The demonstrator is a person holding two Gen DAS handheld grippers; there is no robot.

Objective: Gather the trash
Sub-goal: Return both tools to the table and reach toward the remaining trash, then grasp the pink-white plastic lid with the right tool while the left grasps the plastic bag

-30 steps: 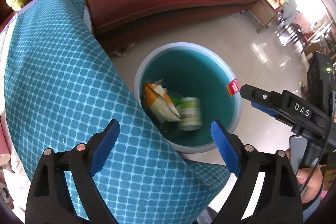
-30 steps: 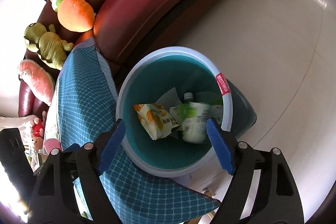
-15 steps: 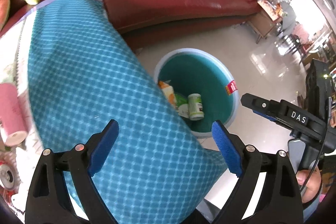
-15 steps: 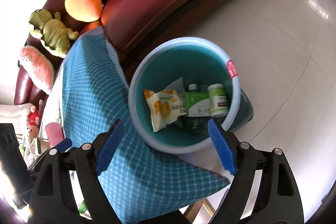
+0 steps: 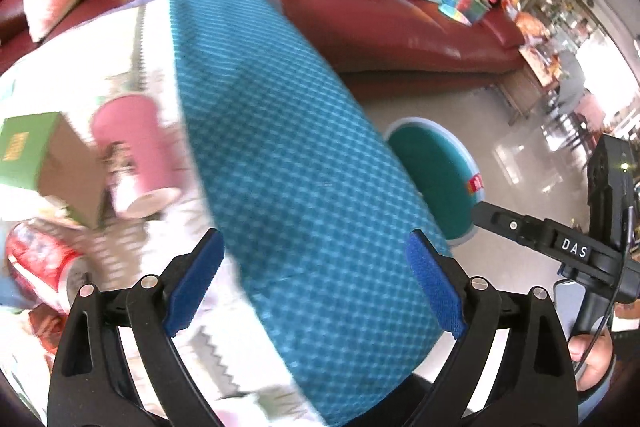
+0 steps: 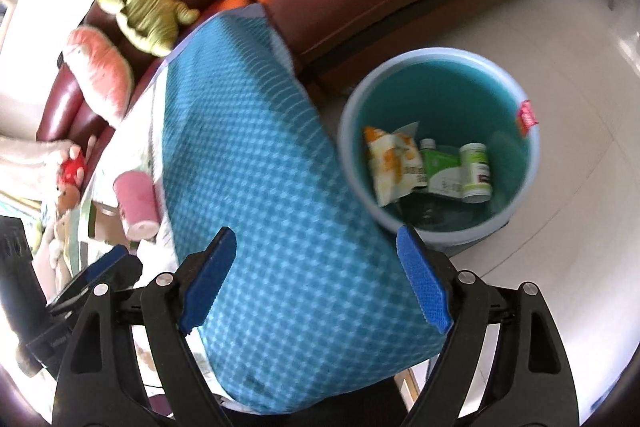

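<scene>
Trash point(image 6: 430, 167) sat in the teal bin point(image 6: 532, 163) on the floor beside the table, where it was easy to drop. More waited on the table: a pink cup point(image 5: 136, 151) and red can point(image 5: 38, 263). Both the left gripper point(image 5: 316, 287) and the right gripper point(image 6: 316, 281) were wide and empty, ready to grab.

The left tool point(image 5: 316, 283) points steeply downward, its two blue-padded fingers point(image 5: 194, 287) spread wide with nothing between them. The right tool point(image 6: 316, 279) tilts down at much the same angle, its blue pads point(image 6: 422, 283) equally far apart and gripping nothing. In the left wrist view the right tool's black body reaches in from the right edge, and part of the person's hand point(image 5: 592, 359) shows wrapped around its handle below.
</scene>
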